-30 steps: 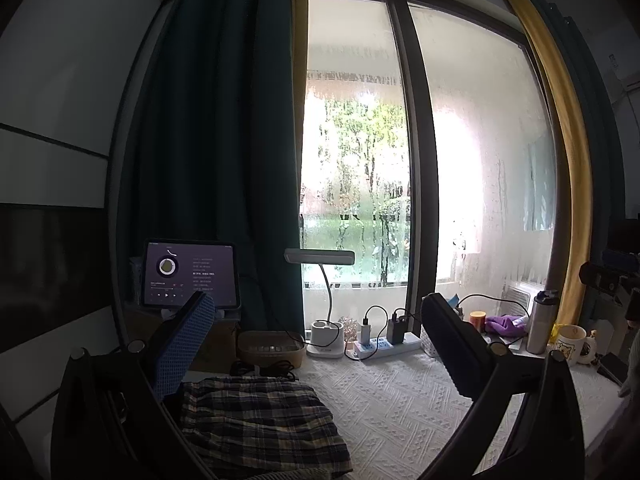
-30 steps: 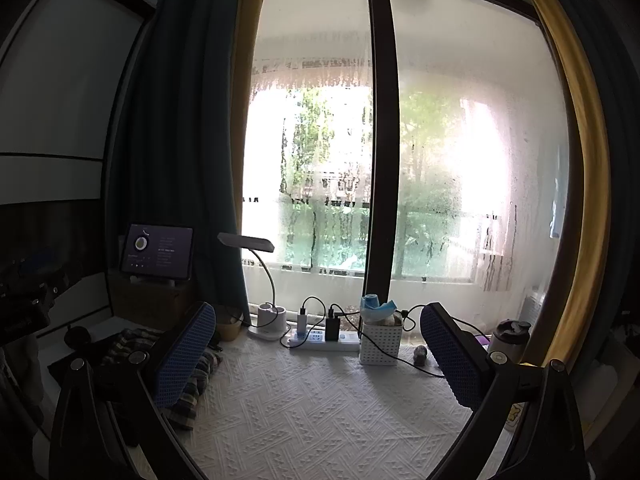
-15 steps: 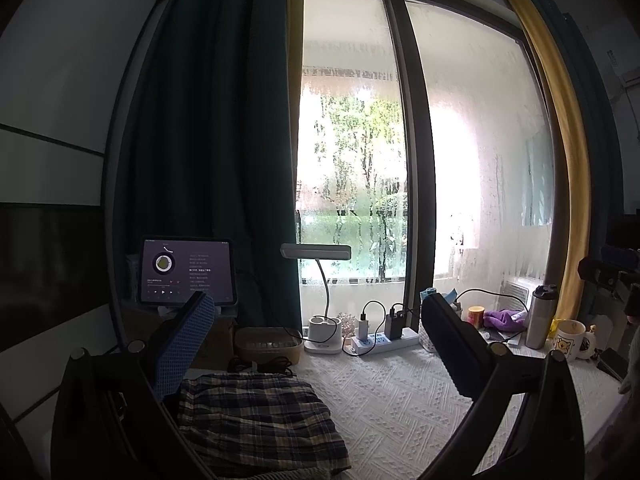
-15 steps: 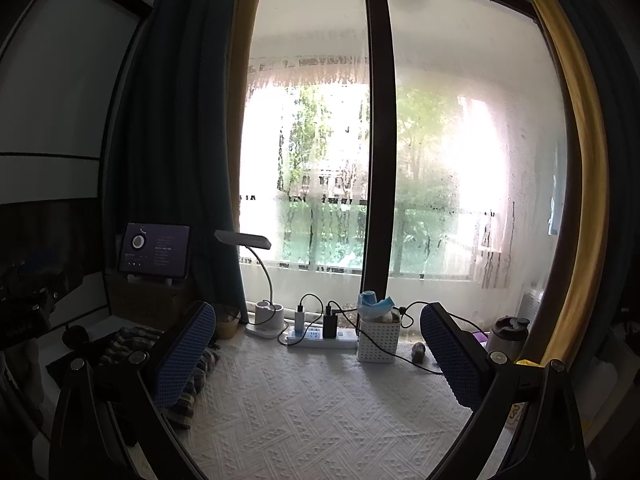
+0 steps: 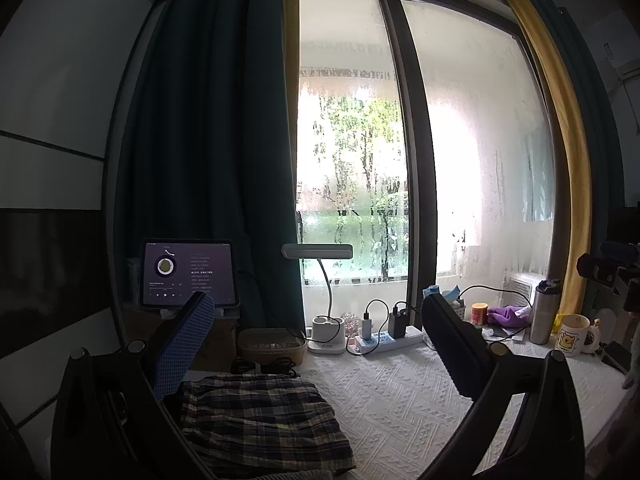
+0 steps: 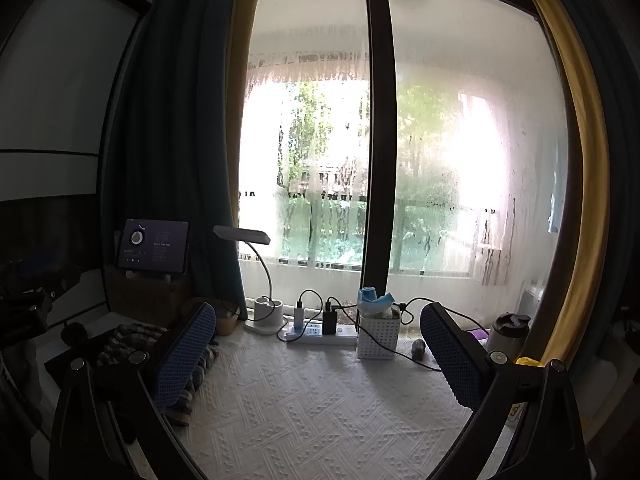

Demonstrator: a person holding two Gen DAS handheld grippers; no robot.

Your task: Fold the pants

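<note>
The plaid pants (image 5: 260, 420) lie folded in a flat pile on the white textured cloth (image 5: 400, 392), at the lower left of the left wrist view. My left gripper (image 5: 316, 340) is open and empty, held above the cloth just right of the pile. In the right wrist view the pants (image 6: 128, 340) show at the far left, partly behind the left finger. My right gripper (image 6: 318, 344) is open and empty over bare cloth (image 6: 312, 400), well right of the pants.
Along the window stand a desk lamp (image 5: 324, 280), a power strip with chargers (image 5: 388, 336), a white basket (image 6: 378, 336), a small woven box (image 5: 270, 344), a tablet (image 5: 186, 272), a steel bottle (image 5: 542, 312) and a mug (image 5: 574, 334).
Both grippers have tilted up slightly, so the desk items sit a little lower in the views. The pants have not moved.
</note>
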